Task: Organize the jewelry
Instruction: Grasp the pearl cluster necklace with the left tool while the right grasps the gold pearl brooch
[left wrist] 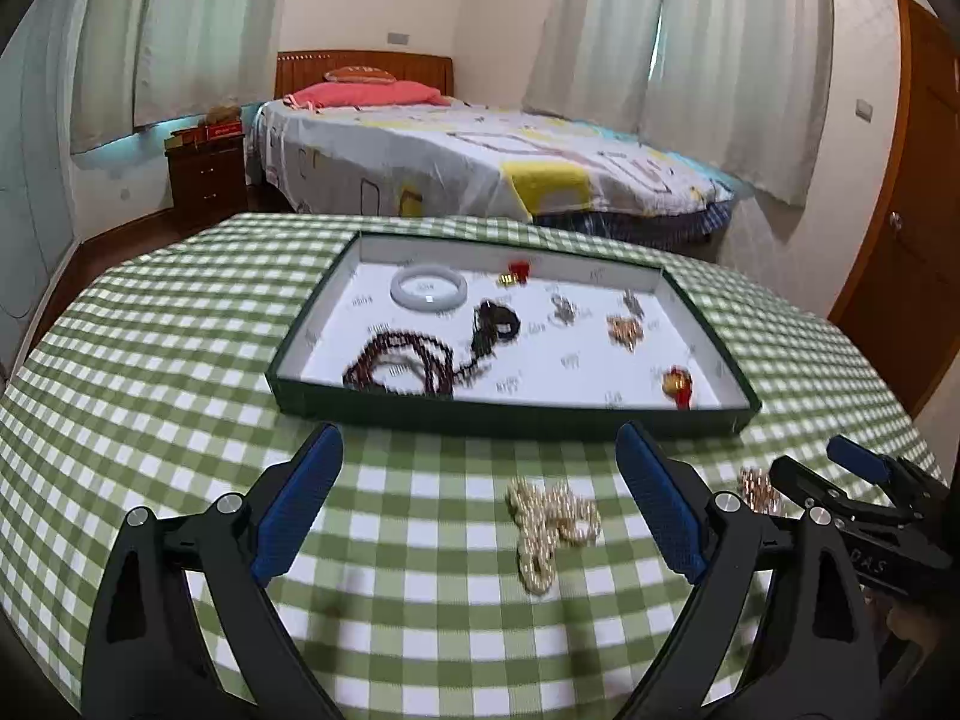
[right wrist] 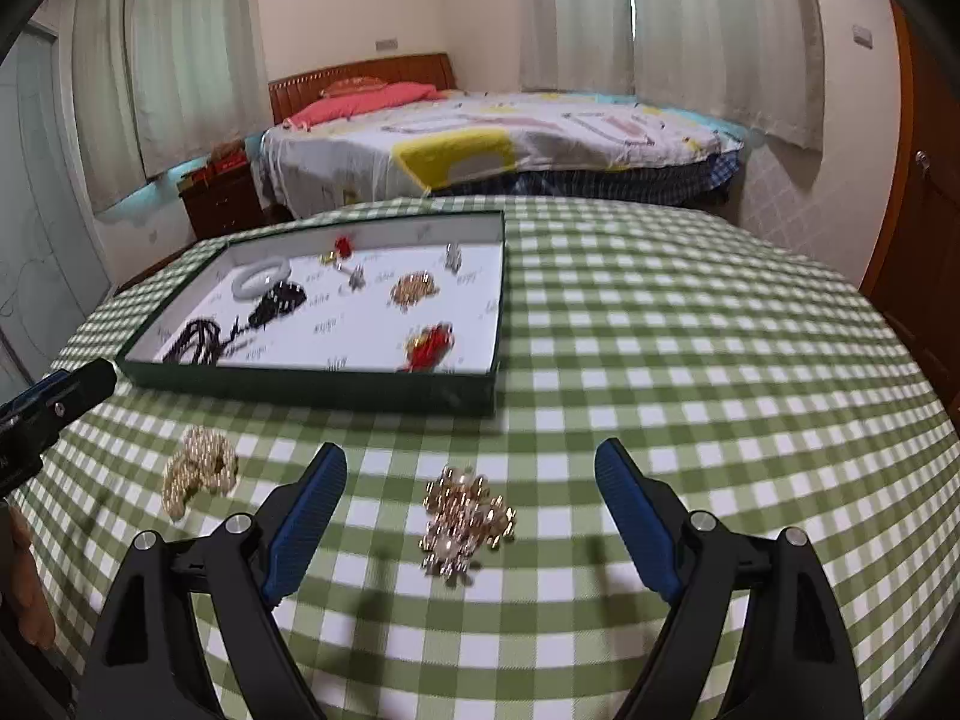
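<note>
Two loose pieces lie near the surface's front edge, before the tray point(left wrist: 510, 417). Left gripper point(left wrist: 480, 450), fingers wide and empty, frames the pearl strand point(left wrist: 549, 519); right gripper point(right wrist: 471, 465) — equally agape — frames the gold cluster point(right wrist: 465, 519). Descend squarely, pinch each heap's middle — beads trail.

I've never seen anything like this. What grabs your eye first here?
Probably the green checked tablecloth, with a shallow dark green tray on it holding scattered jewelry, including a white bangle and dark beads. Nearer, a pearl strand and a gold beaded piece lie loose on the cloth, each framed by blue-padded open jaws. Behind stands a bed.
</note>
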Action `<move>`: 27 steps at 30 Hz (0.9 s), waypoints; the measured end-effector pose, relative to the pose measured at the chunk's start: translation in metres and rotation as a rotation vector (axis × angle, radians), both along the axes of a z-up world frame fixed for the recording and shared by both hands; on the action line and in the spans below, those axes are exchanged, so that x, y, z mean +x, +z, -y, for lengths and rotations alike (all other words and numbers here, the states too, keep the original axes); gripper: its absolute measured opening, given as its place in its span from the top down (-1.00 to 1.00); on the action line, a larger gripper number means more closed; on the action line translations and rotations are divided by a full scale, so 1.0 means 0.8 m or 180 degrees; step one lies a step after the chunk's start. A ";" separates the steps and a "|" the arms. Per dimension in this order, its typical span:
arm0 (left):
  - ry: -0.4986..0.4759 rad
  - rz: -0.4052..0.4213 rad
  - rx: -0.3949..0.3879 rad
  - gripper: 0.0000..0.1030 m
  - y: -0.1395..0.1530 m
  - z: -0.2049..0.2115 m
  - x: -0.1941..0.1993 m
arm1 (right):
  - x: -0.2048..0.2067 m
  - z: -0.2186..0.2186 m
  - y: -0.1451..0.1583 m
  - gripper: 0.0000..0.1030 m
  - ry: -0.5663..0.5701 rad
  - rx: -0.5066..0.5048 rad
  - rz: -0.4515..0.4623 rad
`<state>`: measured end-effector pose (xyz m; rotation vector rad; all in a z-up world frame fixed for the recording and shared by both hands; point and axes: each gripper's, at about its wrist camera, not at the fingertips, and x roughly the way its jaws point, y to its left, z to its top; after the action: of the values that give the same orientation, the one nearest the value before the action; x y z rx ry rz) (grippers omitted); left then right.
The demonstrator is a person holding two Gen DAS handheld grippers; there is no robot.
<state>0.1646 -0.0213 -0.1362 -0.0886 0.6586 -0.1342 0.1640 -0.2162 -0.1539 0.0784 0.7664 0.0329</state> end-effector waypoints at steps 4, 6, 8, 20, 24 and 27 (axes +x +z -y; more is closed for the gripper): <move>-0.0032 -0.0066 0.0022 -0.75 -0.010 0.005 -0.004 | 0.002 -0.001 -0.012 -0.58 0.0012 0.0020 -0.0127; -0.0053 -0.0096 0.0039 -0.75 -0.015 0.008 -0.005 | 0.004 0.000 -0.016 -0.53 0.0004 0.0023 -0.0176; -0.0060 -0.0117 0.0047 -0.75 -0.018 0.010 -0.005 | 0.004 0.001 -0.021 -0.46 -0.0005 0.0024 -0.0221; -0.0097 -0.0194 0.0030 -0.75 -0.031 0.016 0.000 | 0.009 -0.002 -0.035 0.00 0.0051 0.0010 -0.0479; -0.0115 -0.0217 0.0000 -0.75 -0.033 0.017 0.000 | 0.005 -0.003 -0.034 0.24 0.0061 -0.0028 -0.0475; -0.0152 -0.0225 0.0001 -0.75 -0.035 0.020 -0.001 | 0.004 -0.002 -0.033 0.27 0.0066 0.0013 -0.0466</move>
<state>0.1638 -0.0374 -0.1638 -0.0775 0.7317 -0.1775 0.1671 -0.2147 -0.1805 0.0773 0.9136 0.0488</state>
